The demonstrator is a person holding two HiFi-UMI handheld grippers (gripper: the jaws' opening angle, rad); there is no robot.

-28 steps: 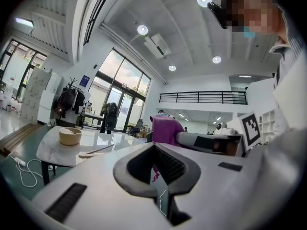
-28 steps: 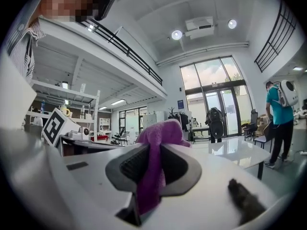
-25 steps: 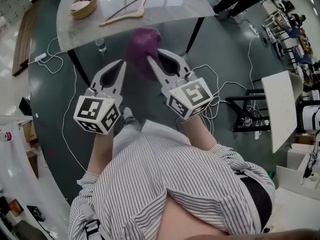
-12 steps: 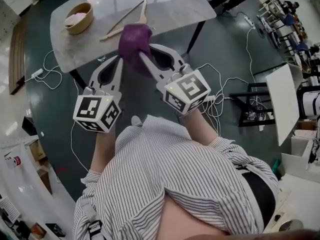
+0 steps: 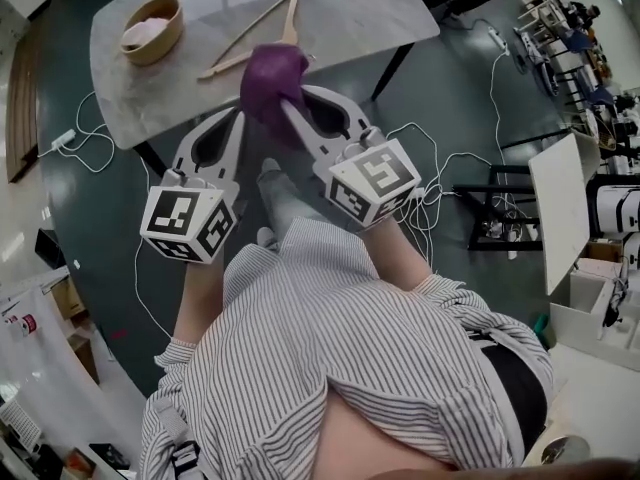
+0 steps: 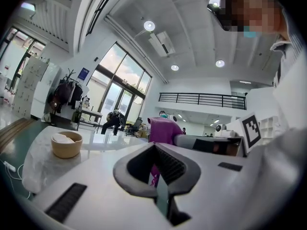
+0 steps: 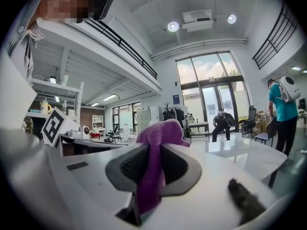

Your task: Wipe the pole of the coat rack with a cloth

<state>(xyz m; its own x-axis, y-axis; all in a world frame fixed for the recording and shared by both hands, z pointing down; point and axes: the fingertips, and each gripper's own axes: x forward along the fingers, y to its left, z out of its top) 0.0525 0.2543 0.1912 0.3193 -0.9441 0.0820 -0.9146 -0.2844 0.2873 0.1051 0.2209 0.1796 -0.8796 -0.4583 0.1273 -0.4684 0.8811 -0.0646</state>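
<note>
Clearly the cloth [image 5: 272, 76] is the thing to look at: a purple, fuzzy, towel-like piece, bunched into a soft rounded lump. It is clamped in the right gripper [image 5: 297, 105], whose jaws are pressed narrow on it. In the right gripper view a pinched strip of the cloth [image 7: 152, 163] runs down between the ribbed pads, and the loose bulk mushrooms over the top of the jaws with one corner flopping to the right. From the head view the lump sits at the far tip of that gripper, over the near edge of the table [image 5: 350, 13], and hides a bit of that edge. The left gripper [image 5: 236, 120] lies just left of it, pointing the same way, with its jaws brought fully together and nothing caught in them; its own view shows the closed left gripper [image 6: 161, 186] with the cloth [image 6: 163, 128] rising just beyond on the right. On the pale, glossy table a tan bowl [image 5: 152, 28] with something light inside sits at the far left, and a wooden hanger [image 5: 250, 33] lies right of it, just beyond the cloth. Both grippers carry marker cubes at their near ends, in front of the person's striped shirt [image 5: 340, 348]. White cables [image 5: 80, 133] trail over the dark floor.
</note>
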